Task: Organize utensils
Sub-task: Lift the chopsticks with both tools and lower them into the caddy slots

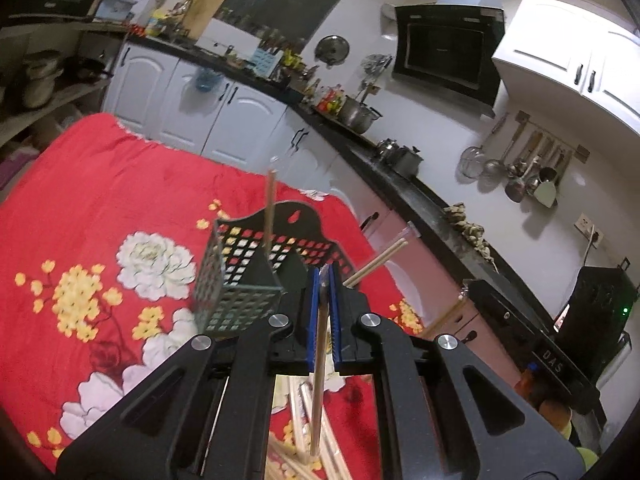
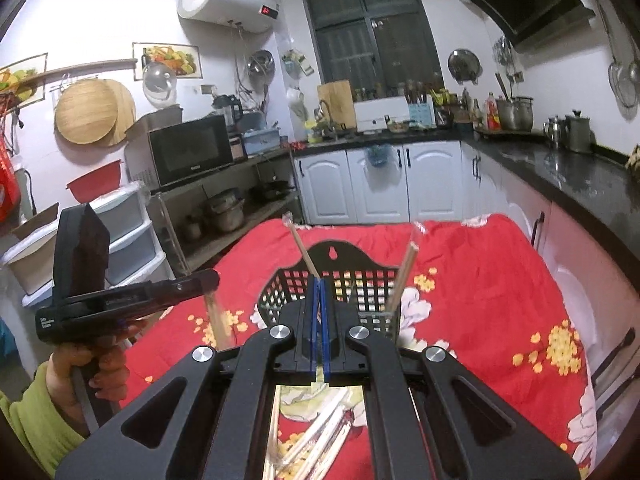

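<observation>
Two close wrist views over jaws, sharing black basket (image 1: 256, 264) (image 2: 340, 284).

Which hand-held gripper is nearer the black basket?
Hard to call, probably the right hand-held gripper, directly before the basket. The left hand-held gripper sits beside the basket's corner. Each grips a chopstick.

Basket (image 2: 320, 284) on tablecloth (image 2: 480, 280), loose chopsticks (image 2: 320, 440) before it.
</observation>
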Demonstrator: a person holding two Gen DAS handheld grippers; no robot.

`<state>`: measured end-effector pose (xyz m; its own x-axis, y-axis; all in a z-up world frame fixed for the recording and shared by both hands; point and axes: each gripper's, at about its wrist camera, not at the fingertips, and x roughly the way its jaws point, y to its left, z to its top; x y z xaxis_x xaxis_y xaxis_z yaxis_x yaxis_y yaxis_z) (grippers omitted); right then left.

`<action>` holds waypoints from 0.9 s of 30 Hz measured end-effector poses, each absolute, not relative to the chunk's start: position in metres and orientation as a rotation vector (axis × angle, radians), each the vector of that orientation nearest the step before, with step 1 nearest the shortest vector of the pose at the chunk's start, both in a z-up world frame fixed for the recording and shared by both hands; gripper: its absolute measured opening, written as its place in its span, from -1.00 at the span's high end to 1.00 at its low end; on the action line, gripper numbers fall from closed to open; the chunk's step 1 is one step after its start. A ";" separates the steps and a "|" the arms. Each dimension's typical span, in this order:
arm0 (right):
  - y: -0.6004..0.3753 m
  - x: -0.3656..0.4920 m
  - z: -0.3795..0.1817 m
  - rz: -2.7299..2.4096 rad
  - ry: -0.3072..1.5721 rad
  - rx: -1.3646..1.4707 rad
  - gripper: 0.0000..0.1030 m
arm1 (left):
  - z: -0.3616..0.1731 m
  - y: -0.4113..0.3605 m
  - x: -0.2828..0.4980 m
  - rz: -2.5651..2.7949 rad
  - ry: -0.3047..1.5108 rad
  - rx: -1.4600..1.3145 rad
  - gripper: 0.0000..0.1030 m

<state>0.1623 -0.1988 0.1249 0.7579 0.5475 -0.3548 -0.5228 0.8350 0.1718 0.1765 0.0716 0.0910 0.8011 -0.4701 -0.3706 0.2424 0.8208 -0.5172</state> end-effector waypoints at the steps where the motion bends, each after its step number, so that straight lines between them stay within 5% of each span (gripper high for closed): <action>1: -0.199 0.161 0.128 0.584 0.394 0.063 0.96 | 0.094 0.068 0.177 -0.406 0.507 -0.463 0.95; 27: -0.197 0.162 0.197 0.607 0.197 0.067 0.96 | 0.175 0.040 0.192 -0.466 0.327 -0.385 0.95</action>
